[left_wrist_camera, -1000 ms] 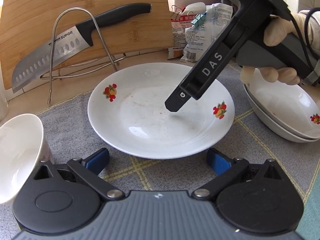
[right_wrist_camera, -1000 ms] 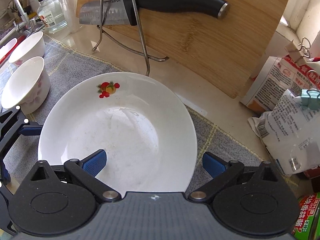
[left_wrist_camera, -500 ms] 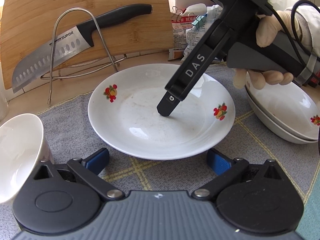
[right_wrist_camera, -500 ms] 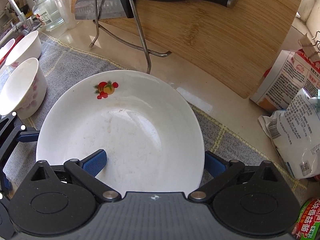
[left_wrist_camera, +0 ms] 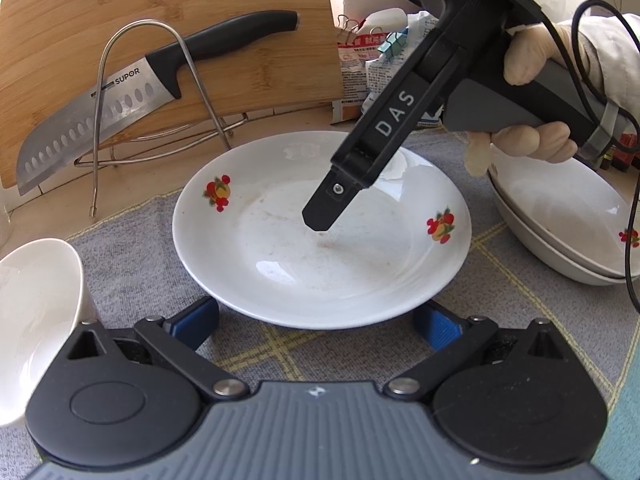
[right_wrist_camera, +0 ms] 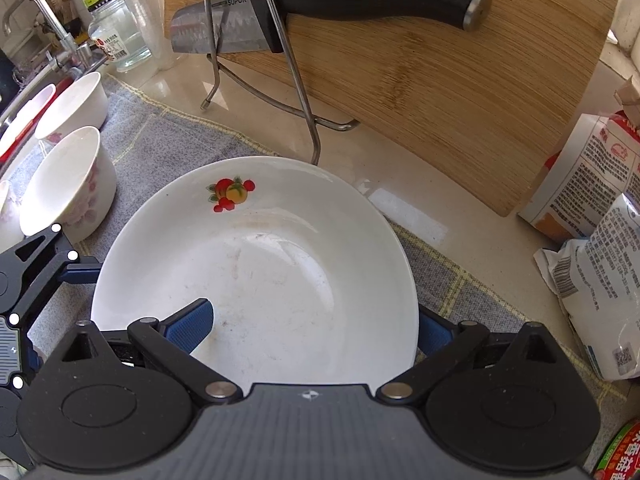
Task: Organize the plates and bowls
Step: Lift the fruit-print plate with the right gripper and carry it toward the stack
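A white plate with fruit prints (left_wrist_camera: pixel 320 264) (right_wrist_camera: pixel 260 264) lies on the grey mat (left_wrist_camera: pixel 132 256). My left gripper (left_wrist_camera: pixel 316 322) is open just short of the plate's near rim, one blue pad on each side. My right gripper (left_wrist_camera: pixel 322 216) (right_wrist_camera: pixel 308 328) is open too. It reaches down over the plate. Its left pad (right_wrist_camera: pixel 188 324) is over the plate's inside and its right pad (right_wrist_camera: pixel 430 332) sits outside the rim. Two stacked plates (left_wrist_camera: pixel 560 232) rest at the right. White bowls (left_wrist_camera: pixel 36 312) (right_wrist_camera: pixel 68 192) (right_wrist_camera: pixel 76 104) stand at the left.
A bamboo cutting board (left_wrist_camera: pixel 160 20) leans at the back with a knife (left_wrist_camera: pixel 120 96) on a wire rack (left_wrist_camera: pixel 192 80). Food bags (right_wrist_camera: pixel 592 240) lie to the right, a can (right_wrist_camera: pixel 620 456) at the near right. A jar (right_wrist_camera: pixel 116 36) and tap (right_wrist_camera: pixel 44 16) are far left.
My right gripper has moved left and lower over the plate, toward its middle. The plate now fills more of the right wrist view. The left gripper has stayed put.
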Tool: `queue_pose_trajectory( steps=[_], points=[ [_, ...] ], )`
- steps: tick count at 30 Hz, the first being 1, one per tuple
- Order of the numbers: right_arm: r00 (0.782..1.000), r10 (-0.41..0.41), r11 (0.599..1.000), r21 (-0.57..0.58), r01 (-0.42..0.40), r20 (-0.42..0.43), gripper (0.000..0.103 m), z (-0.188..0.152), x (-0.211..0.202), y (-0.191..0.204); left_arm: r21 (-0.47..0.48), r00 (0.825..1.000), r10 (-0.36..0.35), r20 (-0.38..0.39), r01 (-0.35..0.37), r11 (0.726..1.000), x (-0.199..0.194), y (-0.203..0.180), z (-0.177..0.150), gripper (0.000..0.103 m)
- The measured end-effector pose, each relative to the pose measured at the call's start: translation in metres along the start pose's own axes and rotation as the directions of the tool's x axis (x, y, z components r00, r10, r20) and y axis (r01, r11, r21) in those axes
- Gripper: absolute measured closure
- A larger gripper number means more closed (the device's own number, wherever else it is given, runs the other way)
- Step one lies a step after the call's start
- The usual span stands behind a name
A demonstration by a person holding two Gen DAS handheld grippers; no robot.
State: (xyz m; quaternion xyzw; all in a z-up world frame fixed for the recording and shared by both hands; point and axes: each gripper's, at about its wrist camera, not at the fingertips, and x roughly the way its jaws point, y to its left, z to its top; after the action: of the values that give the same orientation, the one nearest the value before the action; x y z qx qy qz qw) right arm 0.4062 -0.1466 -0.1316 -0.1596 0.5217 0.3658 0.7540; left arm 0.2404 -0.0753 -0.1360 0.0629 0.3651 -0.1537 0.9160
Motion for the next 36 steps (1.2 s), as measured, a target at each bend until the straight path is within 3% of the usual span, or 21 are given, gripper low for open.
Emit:
queue_pose_trajectory(
  steps=[15, 36],
  points=[
    [0.993, 0.118, 0.992, -0.034, -0.118, 0.008, 0.0, 0.009, -0.004, -0.016, 0.016, 1.0, -0.029, 0.003, 0.029, 0.999, 0.003, 0.003, 0.002, 0.002],
    [0.988, 0.148, 0.989, -0.004, -0.148, 0.049, 0.004, 0.011, -0.003, -0.021, 0.03, 0.999, -0.035, -0.002, 0.035, 0.999, 0.003, 0.003, 0.004, 0.002]
  ],
)
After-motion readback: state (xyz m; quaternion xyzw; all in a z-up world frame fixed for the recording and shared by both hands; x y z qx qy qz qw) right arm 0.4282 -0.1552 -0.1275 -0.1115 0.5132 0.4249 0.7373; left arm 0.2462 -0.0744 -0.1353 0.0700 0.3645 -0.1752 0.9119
